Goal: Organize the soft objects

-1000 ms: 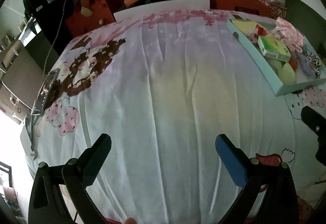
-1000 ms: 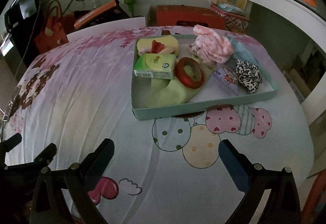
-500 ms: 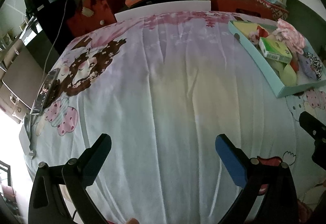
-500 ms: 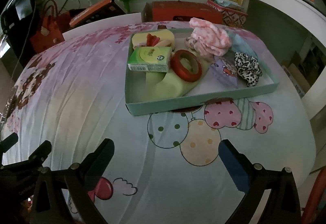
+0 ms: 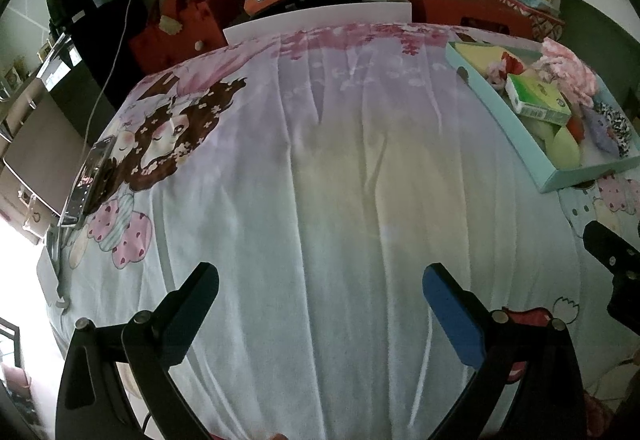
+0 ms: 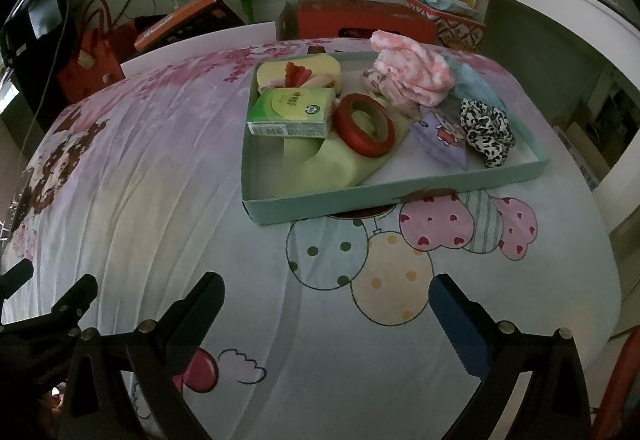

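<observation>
Since the earlier frames the right gripper (image 6: 326,304) has backed off and swung a bit right, so the tray (image 6: 400,196) sits further up-left in its view; the left gripper (image 5: 320,292) has barely shifted, tray drifting slightly to the right edge of its view. Nothing in the tray has moved.

Bed (image 5: 340,180) with cartoon-print sheet fills both views, balloon print (image 6: 392,260) just in front of the tray. Pale teal tray lies on the bed's right half, well ahead of the right gripper, far right of the left one.

In the tray: light green cloth (image 6: 332,168) at the near left, partly under the other things. Pink-white fluffy cloth (image 6: 412,74) at the back. Yellow sponge-like block (image 6: 320,68) in the back-left corner with something red on it. Green tissue pack (image 6: 292,112) just in front of it. Purple printed pouch (image 6: 444,140) right of centre. Red ring (image 6: 364,124) leaning on the green cloth, touching the tissue pack. Leopard scrunchie (image 6: 486,128) near the right wall.

Both grippers hover over the sheet, fingers wide apart, holding nothing. Phone (image 5: 88,176) lies at the bed's left edge.
</observation>
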`<state>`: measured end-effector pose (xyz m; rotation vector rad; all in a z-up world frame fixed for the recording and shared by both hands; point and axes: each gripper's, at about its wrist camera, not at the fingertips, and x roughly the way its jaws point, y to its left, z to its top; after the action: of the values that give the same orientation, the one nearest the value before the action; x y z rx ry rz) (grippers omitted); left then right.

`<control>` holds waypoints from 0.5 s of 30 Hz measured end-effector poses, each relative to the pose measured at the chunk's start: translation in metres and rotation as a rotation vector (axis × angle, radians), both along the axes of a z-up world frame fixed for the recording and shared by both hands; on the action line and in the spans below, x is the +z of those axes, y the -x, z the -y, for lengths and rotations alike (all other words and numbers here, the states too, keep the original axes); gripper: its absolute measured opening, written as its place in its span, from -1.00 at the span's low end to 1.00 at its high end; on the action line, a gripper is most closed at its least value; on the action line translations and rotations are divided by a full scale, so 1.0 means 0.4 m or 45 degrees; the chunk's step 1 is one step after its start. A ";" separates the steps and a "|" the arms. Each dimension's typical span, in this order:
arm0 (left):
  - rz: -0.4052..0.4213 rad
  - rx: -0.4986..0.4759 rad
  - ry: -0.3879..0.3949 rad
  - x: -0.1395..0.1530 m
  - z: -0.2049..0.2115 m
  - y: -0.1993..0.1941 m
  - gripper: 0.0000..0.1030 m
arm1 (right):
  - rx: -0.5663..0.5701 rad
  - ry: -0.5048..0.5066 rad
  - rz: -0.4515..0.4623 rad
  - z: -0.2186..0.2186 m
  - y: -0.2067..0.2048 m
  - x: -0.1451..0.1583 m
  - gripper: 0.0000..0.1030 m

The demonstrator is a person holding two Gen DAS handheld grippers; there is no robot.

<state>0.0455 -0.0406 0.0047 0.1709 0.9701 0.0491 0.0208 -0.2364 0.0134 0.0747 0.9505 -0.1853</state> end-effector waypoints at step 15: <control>0.016 -0.014 0.015 0.018 0.011 0.007 0.98 | -0.008 0.000 0.001 0.006 0.006 0.003 1.00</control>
<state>0.0425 -0.0449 0.0120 0.1645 0.9571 0.0345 0.0186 -0.2388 0.0146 0.0780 0.9494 -0.1907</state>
